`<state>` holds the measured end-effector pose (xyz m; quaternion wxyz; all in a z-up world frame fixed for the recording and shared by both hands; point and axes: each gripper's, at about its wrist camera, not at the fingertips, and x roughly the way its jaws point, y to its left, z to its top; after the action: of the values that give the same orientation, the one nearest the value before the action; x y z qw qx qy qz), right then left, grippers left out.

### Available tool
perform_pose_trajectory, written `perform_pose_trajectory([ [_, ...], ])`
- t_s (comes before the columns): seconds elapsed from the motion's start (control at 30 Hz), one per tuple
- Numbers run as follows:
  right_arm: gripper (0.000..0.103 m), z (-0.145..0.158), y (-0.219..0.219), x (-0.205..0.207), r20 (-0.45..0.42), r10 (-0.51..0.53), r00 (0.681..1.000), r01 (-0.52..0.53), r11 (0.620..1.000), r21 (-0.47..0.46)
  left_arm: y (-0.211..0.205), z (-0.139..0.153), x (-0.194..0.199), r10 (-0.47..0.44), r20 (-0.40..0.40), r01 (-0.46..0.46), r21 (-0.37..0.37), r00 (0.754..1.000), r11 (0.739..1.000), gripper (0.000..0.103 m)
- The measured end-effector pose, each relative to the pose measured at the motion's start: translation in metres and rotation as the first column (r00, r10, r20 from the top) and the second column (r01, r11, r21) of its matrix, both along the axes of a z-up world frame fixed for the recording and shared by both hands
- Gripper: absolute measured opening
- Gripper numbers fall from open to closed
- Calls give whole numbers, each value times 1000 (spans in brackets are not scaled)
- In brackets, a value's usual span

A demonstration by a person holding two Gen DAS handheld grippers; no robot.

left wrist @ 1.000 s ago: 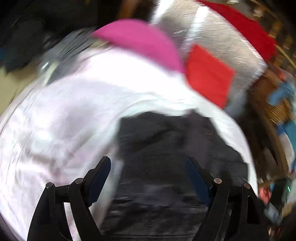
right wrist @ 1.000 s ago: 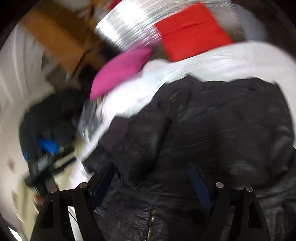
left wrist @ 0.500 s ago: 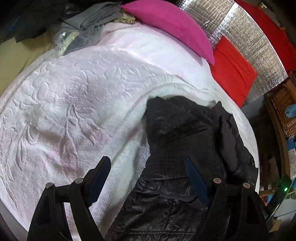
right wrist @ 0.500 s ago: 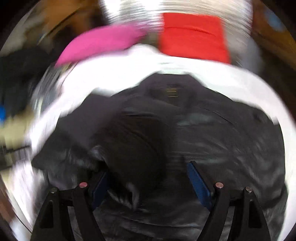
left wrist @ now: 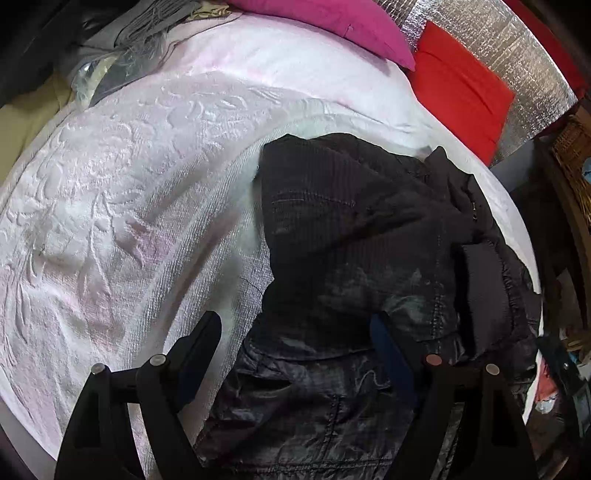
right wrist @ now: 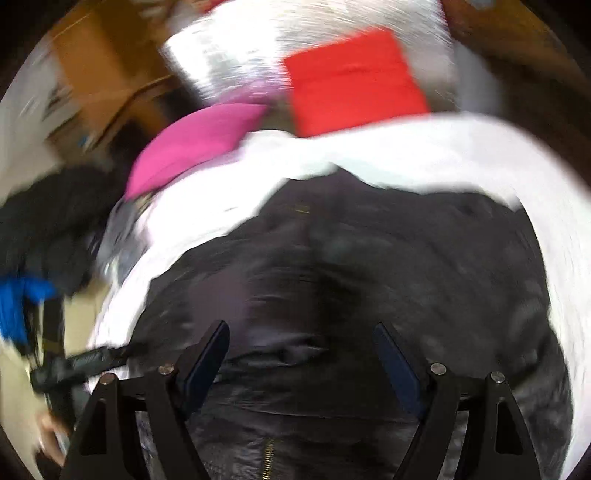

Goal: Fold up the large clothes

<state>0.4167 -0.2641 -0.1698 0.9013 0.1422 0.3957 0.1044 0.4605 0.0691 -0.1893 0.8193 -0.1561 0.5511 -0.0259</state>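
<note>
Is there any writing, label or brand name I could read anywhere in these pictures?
None can be read.
Black jacket: a small tag near its collar in the right wrist view, too blurred.
Dark strap at the left in the right wrist view: pale lettering, too blurred.

A bedroom in a lived-in home

A bed under a white embossed bedspread (left wrist: 122,206) fills the room; a pink pillow (left wrist: 325,22) and a red cushion (left wrist: 461,88) lie at its head against silver quilted padding (left wrist: 524,62); a wicker basket (left wrist: 572,147) stands beside it; a black jacket (left wrist: 369,258) lies on top.
</note>
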Motion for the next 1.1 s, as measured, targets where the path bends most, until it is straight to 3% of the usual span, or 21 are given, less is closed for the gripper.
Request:
perform_pose_trajectory([
  [0.13,83,-5,42,5,14,124,992,-119,973,-197,-5,2,0,-38,21,39,-24,999,999,57],
  [0.23,83,-23,61,19,-12,85,996,-83,914,-398,-10,2,1,-60,36,60,4,998,998,52],
  [0.27,83,-31,59,29,-25,57,998,-62,911,-408,-11,3,1,-65,39,65,8,997,998,50],
  [0.33,83,-41,42,40,-57,13,998,-29,952,-304,-14,3,1,-77,46,76,20,996,997,48],
  [0.37,76,-46,34,45,-88,-13,996,-7,975,-224,-15,3,2,-80,47,79,22,996,997,47],
  [0.4,50,-49,28,46,-115,-20,993,3,989,-149,-17,2,4,-81,48,80,23,996,997,46],
  [0.43,43,-49,25,48,-135,8,991,-17,997,-72,-20,1,6,-80,48,79,25,996,997,45],
  [0.5,33,-43,22,43,-118,9,993,-15,998,-53,-20,0,9,-77,48,76,23,996,997,44],
  [0.6,28,-27,15,29,-87,32,996,-32,999,7,-22,-1,10,-77,52,76,15,996,997,42],
  [0.8,28,6,-36,-16,-14,-5,1000,8,977,214,-22,9,6,-107,90,110,-36,990,993,41],
  [0.9,32,-4,-54,-13,-48,-45,998,55,973,222,-37,5,6,-157,83,158,-2,984,988,41],
  [0.93,32,-15,-57,-10,-102,-44,994,64,976,206,-46,1,7,-173,68,171,34,983,985,41],
  [0.97,36,-26,-58,-8,-151,-41,988,70,979,194,-52,-3,9,-180,56,176,68,982,982,41],
  [1.03,55,-47,-57,-6,-241,-33,970,81,978,190,-60,-8,11,-183,42,176,130,982,976,41],
  [1.1,63,-47,-61,-13,-236,-49,970,101,972,213,-58,-7,14,-169,40,164,107,985,981,41],
])
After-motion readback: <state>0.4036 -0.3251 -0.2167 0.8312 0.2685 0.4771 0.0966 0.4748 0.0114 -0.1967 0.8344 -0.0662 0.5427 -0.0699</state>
